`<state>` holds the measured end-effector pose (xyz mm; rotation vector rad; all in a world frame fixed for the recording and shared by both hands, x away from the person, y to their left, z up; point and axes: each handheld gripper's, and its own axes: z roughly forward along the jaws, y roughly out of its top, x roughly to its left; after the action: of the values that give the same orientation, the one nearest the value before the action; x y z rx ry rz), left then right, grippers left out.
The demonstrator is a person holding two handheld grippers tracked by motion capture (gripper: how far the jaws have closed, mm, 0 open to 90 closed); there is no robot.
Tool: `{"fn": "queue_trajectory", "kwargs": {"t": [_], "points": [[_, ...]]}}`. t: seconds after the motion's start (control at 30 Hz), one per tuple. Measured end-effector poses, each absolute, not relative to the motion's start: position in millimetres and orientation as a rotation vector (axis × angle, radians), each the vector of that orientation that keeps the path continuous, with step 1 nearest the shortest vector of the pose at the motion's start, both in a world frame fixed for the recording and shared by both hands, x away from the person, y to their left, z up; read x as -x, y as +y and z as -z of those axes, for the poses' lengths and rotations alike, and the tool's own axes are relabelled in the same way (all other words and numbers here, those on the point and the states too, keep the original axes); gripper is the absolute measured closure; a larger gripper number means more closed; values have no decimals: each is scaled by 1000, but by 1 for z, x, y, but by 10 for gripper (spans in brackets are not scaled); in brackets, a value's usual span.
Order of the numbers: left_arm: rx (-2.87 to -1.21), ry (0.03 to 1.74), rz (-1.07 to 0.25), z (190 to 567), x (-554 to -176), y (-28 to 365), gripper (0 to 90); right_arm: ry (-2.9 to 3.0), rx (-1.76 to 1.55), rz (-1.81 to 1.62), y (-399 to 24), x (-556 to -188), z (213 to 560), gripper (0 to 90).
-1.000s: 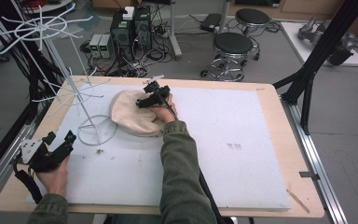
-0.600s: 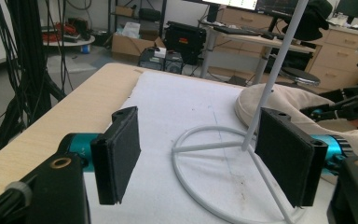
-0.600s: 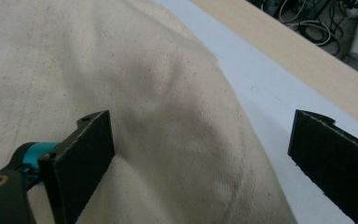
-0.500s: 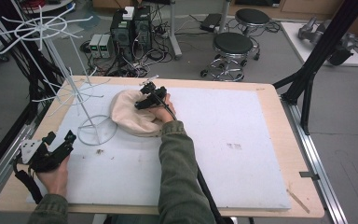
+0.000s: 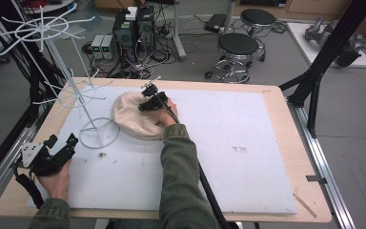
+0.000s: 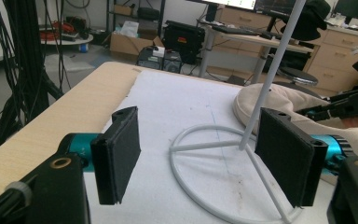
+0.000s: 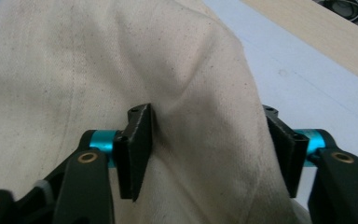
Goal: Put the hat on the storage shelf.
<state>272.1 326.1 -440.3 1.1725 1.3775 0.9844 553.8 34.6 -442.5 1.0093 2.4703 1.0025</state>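
High view, your right gripper (image 5: 148, 95): it's down on the cream cloth hat (image 5: 136, 119) at the hat's far edge, with your right hand (image 5: 164, 114) just behind it on the cloth.
High view, the hat: it lies on the white mat (image 5: 219, 157), in the far left part of it, just beside the ring base of the white wire stand (image 5: 83, 102).
High view, your left gripper (image 5: 59, 148): low at the near left corner of the mat, well apart from the hat, your left hand (image 5: 57, 179) under it.
High view, the table (image 5: 276, 100): wooden edge all round the mat, stools and cables on the floor beyond.
Left gripper view, jaws: wide apart, pads facing each other, nothing between them but bare mat.
Left gripper view, the stand: its ring base (image 6: 223, 172) and thin upright post sit just ahead of you, between the two pads as seen from here.
Left gripper view, the hat (image 6: 270, 100): behind the post, to the right, with your other gripper resting on it.
Right gripper view, jaws: they've just been closing, and a raised fold of the hat (image 7: 205, 116) bulges up between them.
Right gripper view, grip: the left pad presses into the cloth; the right pad sits against the fold's outer edge, so you have the fabric pinched.
Right gripper view, surroundings: white mat and a strip of wooden table off to the upper right.
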Motion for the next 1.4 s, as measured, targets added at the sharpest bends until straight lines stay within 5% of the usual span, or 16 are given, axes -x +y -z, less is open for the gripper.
{"fn": "queue_trajectory", "kwargs": {"t": [0.43,1.4], "points": [[-1174,1377,-989,440,-272,327,307,2447,-1085,-959,33,-551,435,784],[-1148,1386,-995,440,-271,329,307,2512,-1181,-1444,-7,-547,408,781]]}}
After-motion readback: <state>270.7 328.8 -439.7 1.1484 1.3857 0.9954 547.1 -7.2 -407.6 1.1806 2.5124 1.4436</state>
